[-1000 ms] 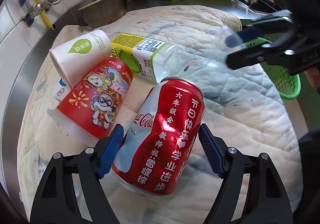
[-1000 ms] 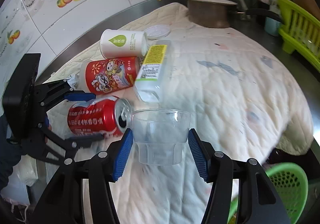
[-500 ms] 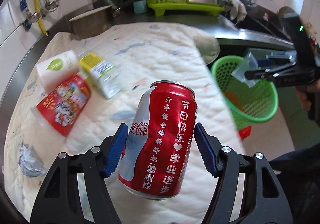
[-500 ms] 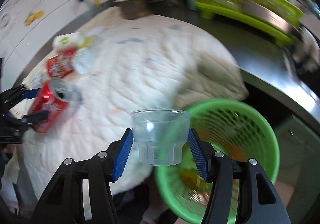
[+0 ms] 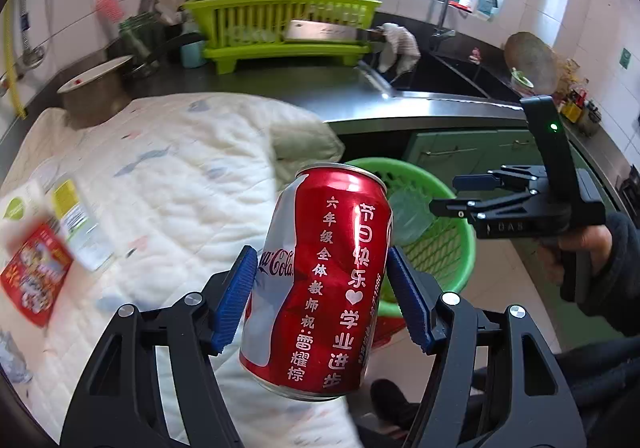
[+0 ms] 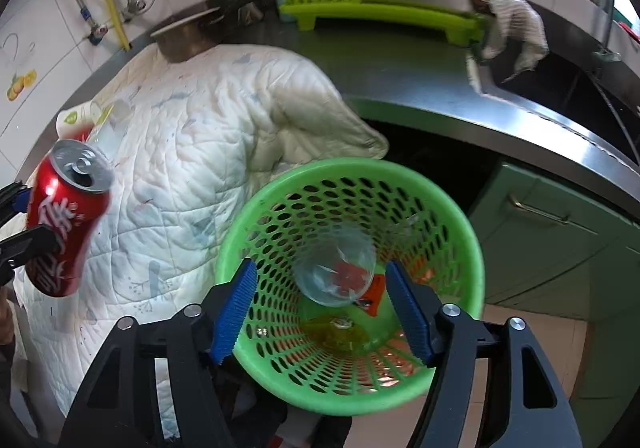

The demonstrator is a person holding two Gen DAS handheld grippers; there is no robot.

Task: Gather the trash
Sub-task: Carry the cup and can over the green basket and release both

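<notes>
Left wrist view: the left gripper (image 5: 320, 300) is raised clear of the table (image 5: 360, 100) and clamps a dented red cola can (image 5: 320, 284) between its blue pads (image 5: 234, 298), the can nearly upright with its top tipped away from the camera. The can hides much of the green basket (image 5: 440, 248) behind it; only the basket's right half and part of its rim show. Further right the right gripper (image 5: 464, 194) is held out level over the basket rim by a dark-sleeved hand (image 5: 576, 248), its fingers spread with nothing between them. A pale blurred shape inside the basket is hard to make out. On the quilted cloth (image 5: 160, 188) at the left edge a red printed cup (image 5: 32, 280) and a yellow-labelled bottle (image 5: 80, 224) lie smeared by motion blur.

Right wrist view: the right gripper (image 6: 320, 308) points steeply down into the green basket (image 6: 280, 368), jaws apart and empty. A clear plastic cup (image 6: 336, 268) sits inside the basket, free of both pads and slightly blurred; below it lie red and yellowish scraps too indistinct to name. At the left edge the cola can (image 6: 64, 224) shows its opened top, pinched by the left gripper (image 6: 24, 220), most of which is cut off by the frame. Beyond it, other trash on the cloth (image 6: 200, 152) is mostly hidden.
</notes>
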